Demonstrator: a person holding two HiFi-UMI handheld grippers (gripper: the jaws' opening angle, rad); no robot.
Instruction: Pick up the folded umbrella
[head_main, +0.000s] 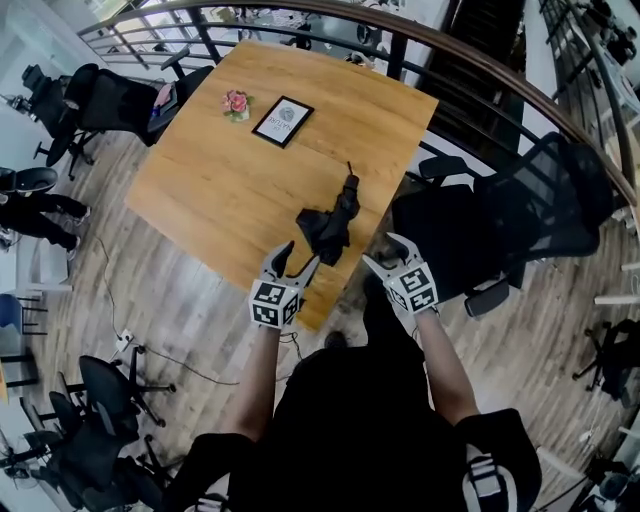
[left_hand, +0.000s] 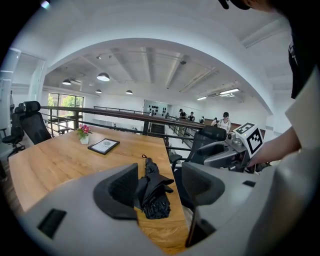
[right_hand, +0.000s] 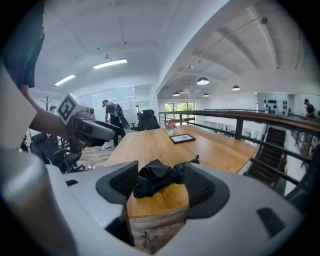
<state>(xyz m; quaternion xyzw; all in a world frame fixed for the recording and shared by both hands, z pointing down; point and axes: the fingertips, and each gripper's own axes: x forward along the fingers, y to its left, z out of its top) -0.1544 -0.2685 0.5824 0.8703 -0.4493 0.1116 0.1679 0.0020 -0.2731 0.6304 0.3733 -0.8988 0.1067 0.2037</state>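
The folded black umbrella (head_main: 331, 224) lies on the wooden table (head_main: 220, 190) close to its near corner, handle end pointing away. My left gripper (head_main: 298, 258) hovers open just short of the umbrella's near end, and the umbrella (left_hand: 152, 192) shows ahead between the jaws, untouched. My right gripper (head_main: 386, 252) is open beyond the table's right edge, level with the umbrella. In the right gripper view the umbrella (right_hand: 157, 181) lies ahead on the table corner, past the open jaws. Nothing is held.
A framed picture (head_main: 282, 121) and a small flower pot (head_main: 237, 104) stand at the table's far side. A black office chair (head_main: 500, 220) is right beside the table edge near my right gripper; more chairs (head_main: 110, 100) stand at left. A railing (head_main: 470, 60) curves behind.
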